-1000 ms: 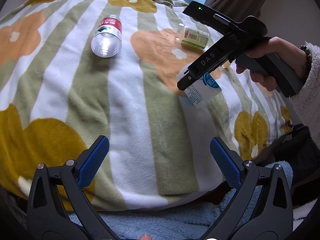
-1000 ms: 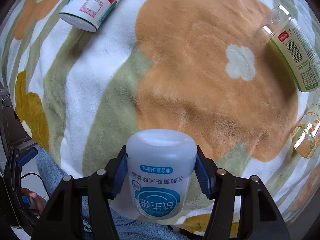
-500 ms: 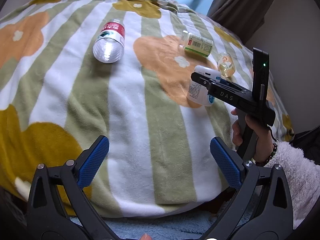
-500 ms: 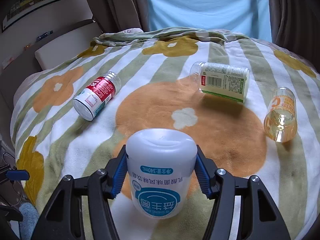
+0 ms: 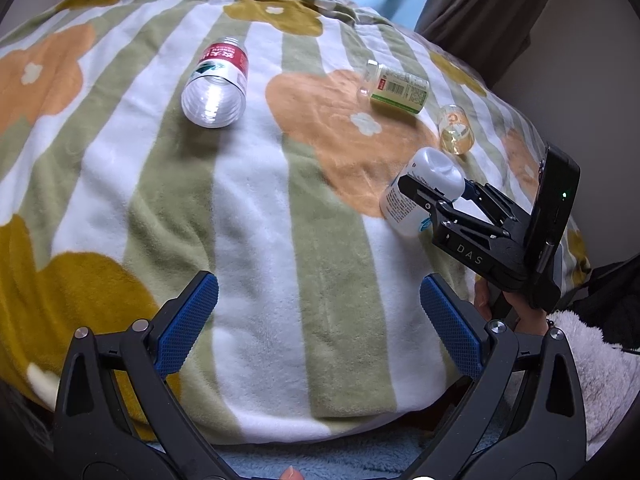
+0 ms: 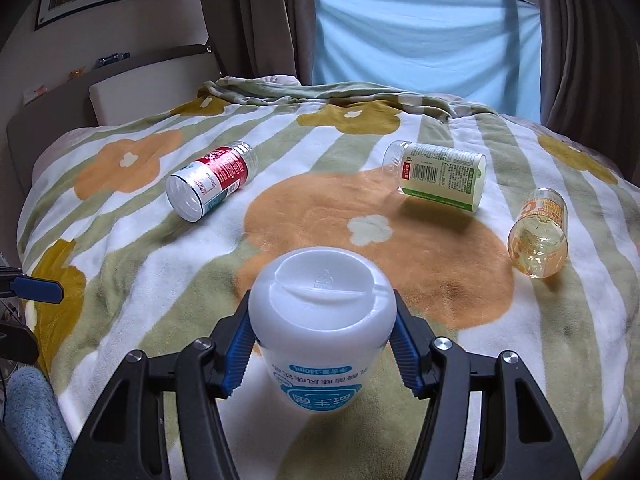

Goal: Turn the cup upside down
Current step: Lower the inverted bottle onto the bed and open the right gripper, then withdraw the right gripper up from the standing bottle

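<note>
My right gripper (image 6: 322, 344) is shut on a white plastic cup (image 6: 322, 320) with blue print. The cup stands inverted, its closed base up and its printed text upside down, low over the flowered blanket (image 6: 160, 280). From the left wrist view the same white cup (image 5: 420, 190) sits in the right gripper (image 5: 434, 196) at the right of the bed, held by a hand (image 5: 500, 304). My left gripper (image 5: 318, 316) is open near the front edge of the bed with nothing between its blue pads (image 5: 188, 318).
A red-labelled clear cup (image 6: 212, 182), a green-labelled cup (image 6: 440, 174) and a small amber cup (image 6: 540, 236) lie on their sides on the blanket. Curtains (image 6: 256, 16) and a blue sheet (image 6: 420, 36) hang behind; a headboard (image 6: 120, 76) stands at far left.
The right gripper has turned from pointing down at the blanket to level and lowered, so the cup's base now faces up. The left gripper has stayed still and open.
</note>
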`<state>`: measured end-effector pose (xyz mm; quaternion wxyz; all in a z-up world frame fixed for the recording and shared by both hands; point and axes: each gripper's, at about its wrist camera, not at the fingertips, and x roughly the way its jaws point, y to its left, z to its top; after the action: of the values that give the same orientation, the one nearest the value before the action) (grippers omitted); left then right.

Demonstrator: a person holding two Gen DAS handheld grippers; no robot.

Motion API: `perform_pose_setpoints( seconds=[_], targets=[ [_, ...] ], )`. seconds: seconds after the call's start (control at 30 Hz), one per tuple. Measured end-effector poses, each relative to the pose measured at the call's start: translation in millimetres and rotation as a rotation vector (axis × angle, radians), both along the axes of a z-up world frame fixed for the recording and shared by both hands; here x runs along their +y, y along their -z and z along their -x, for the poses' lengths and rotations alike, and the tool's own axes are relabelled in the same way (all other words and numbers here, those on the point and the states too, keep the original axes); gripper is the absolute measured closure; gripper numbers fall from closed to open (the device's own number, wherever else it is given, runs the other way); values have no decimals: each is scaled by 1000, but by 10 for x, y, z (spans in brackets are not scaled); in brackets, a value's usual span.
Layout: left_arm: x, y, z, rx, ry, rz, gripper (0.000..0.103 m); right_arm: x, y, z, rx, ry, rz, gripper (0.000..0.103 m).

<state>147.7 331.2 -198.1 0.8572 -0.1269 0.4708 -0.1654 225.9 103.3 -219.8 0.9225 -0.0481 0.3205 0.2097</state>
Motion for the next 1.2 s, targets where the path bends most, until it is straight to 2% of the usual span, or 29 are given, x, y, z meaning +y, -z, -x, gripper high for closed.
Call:
perform_pose_setpoints(
  seconds=[0.23, 0.33, 0.37, 0.4, 0.73, 0.9, 1.03, 1.2],
  targets=[
    [-61, -15, -7, -13, 11, -15, 2, -43, 10, 88, -16, 13, 1, 44],
    [-70, -23, 3, -20, 16, -17, 2, -104, 19, 109, -10, 21, -31, 22],
    [-72, -25, 5, -21, 16, -19, 2, -106, 27, 114, -14, 19, -33, 5],
    [-73, -28, 8, -23, 16, -19, 2, -105, 33, 124, -20, 14, -34, 0],
    [-72, -49, 10, -34, 10, -22, 2, -83, 45, 169, -31, 8, -23, 0],
    [-62, -120, 30, -47, 7, -24, 2, -82, -71, 234, -42, 18, -14, 0],
    [-61, -330, 123, -99, -3, -26, 2, -149, -353, 384, -71, 31, -21, 0],
    [-113, -842, 326, -234, -24, -51, 2, -326, -998, 714, -120, 80, -45, 0]
  ],
)
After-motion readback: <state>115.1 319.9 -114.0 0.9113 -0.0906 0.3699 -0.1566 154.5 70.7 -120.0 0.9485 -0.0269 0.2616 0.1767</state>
